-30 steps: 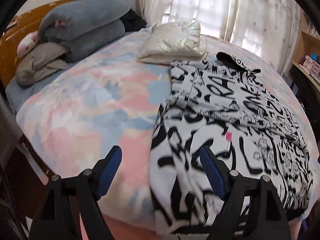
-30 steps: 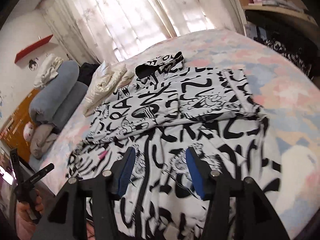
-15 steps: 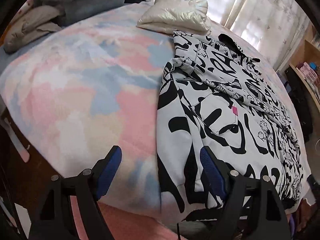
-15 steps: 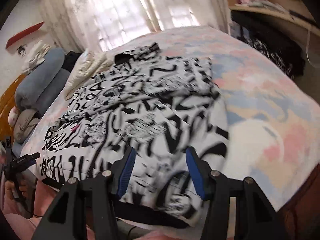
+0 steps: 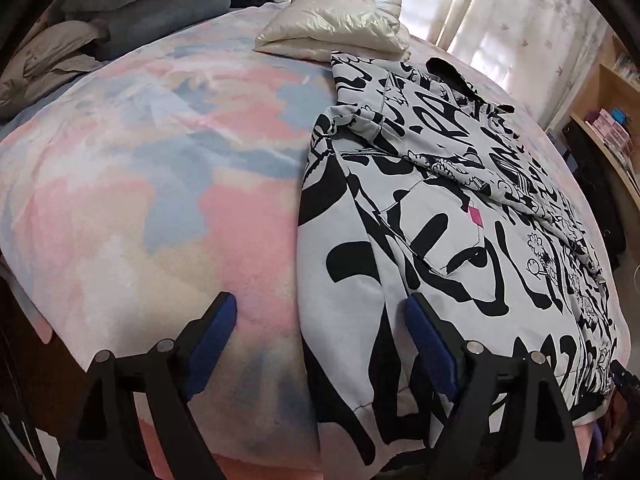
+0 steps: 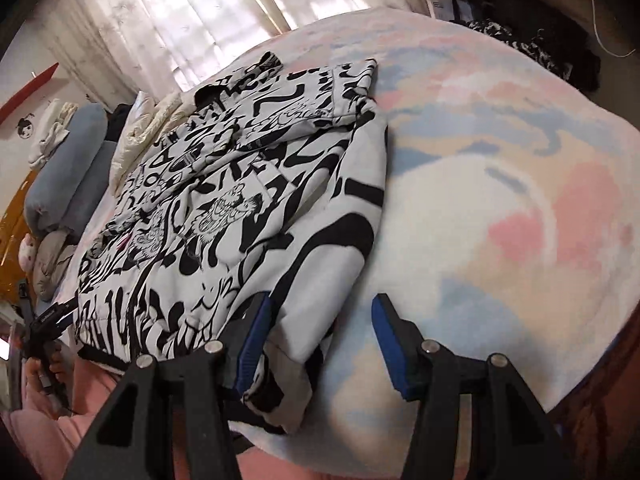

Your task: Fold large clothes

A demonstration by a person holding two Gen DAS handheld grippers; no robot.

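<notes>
On the pastel bedspread (image 5: 168, 184), a black-and-white jacket (image 5: 460, 248); both grippers' jaws spread, empty.

Both tongs (image 5: 318, 334) nearer garment (image 5: 460, 216) hem

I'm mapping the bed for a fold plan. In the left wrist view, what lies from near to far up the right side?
Open left gripper → black-and-white graffiti-print jacket → shiny cream padded jacket → sheer white curtains.

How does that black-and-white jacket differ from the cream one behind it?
The jacket carries bold black graffiti print; the cream one is plain and shiny. The jacket lies spread along the bed's near edge; the cream one sits folded small, farther back. Both rest on the bed.
</notes>
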